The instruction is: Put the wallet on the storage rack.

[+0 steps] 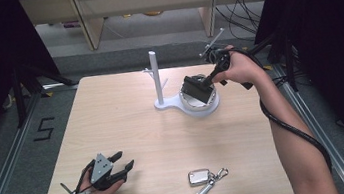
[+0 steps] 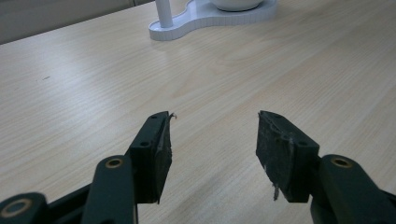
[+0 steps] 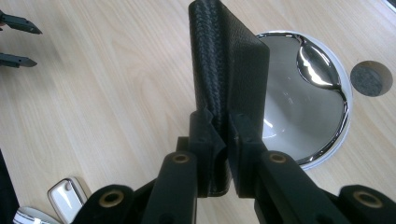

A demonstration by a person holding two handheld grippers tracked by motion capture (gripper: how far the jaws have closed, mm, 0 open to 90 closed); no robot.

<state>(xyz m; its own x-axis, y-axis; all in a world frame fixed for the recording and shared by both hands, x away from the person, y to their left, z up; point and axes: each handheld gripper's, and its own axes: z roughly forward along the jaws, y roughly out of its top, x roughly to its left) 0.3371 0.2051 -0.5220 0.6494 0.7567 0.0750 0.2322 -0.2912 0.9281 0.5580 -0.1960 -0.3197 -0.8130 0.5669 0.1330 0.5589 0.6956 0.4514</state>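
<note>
The right hand-held gripper [image 1: 206,80] is pinching a black wallet [image 1: 198,89] by one narrow edge, its jaws pressed tight against the leather on either side. In the right gripper view the wallet [image 3: 229,65] is standing nearly upright above the jaws, its woven spine facing the camera and its pebbled face turning toward the shiny bowl [image 3: 303,107]. From the high view the wallet is hanging tilted over that bowl [image 1: 196,105], which is sitting in the round end of a white stand [image 1: 181,103] near the far middle of the table [image 1: 128,128]; whether the wallet's lower corner is touching the bowl's rim or just hovering above it is hard to tell from here. A white post with short pegs [image 1: 156,76] is rising from the stand's other end.

The left hand-held gripper [image 1: 121,164] is resting at the near left corner of the table, its jaws spread wide with nothing between them (the left gripper view is showing bare wood between the two pads [image 2: 163,149]). It is pointing toward the white stand [image 2: 205,18], well apart from it.

A key fob with a ring and clip [image 1: 206,178] is lying on the near edge of the table, between the two forearms.
</note>
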